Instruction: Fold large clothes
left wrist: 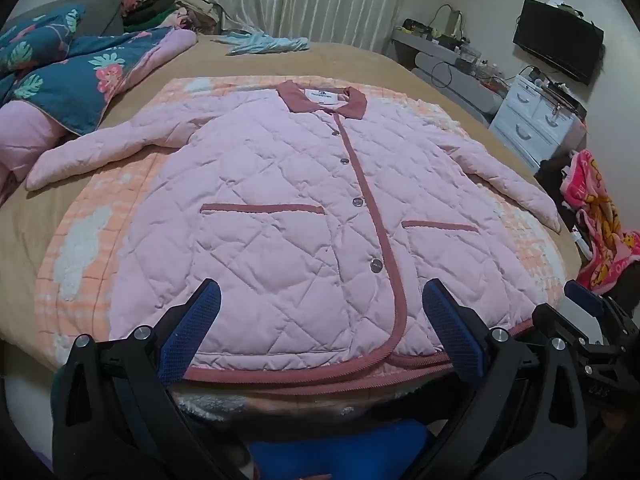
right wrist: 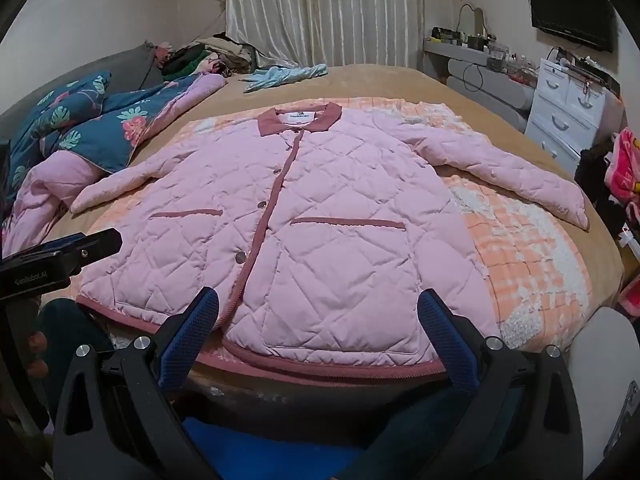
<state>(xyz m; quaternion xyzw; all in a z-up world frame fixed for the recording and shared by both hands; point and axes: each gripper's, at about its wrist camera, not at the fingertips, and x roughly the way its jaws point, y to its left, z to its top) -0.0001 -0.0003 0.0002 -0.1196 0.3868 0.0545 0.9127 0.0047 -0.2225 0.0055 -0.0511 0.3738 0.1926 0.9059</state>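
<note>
beyond the pink jacket (left wrist: 280, 208), a floral quilt (left wrist: 76, 76) crowds its sleeve.

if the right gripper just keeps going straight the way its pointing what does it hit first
Most likely the pink jacket, low on its front near the hem: the open right gripper tilts down at it with nothing between. Exact depth is unclear.

floral quilt (left wrist: 60, 68) bunched far left | blue cloth (left wrist: 268, 44) near curtain (left wrist: 320, 0) | white drawers (left wrist: 536, 120) under TV (left wrist: 558, 40)
</note>
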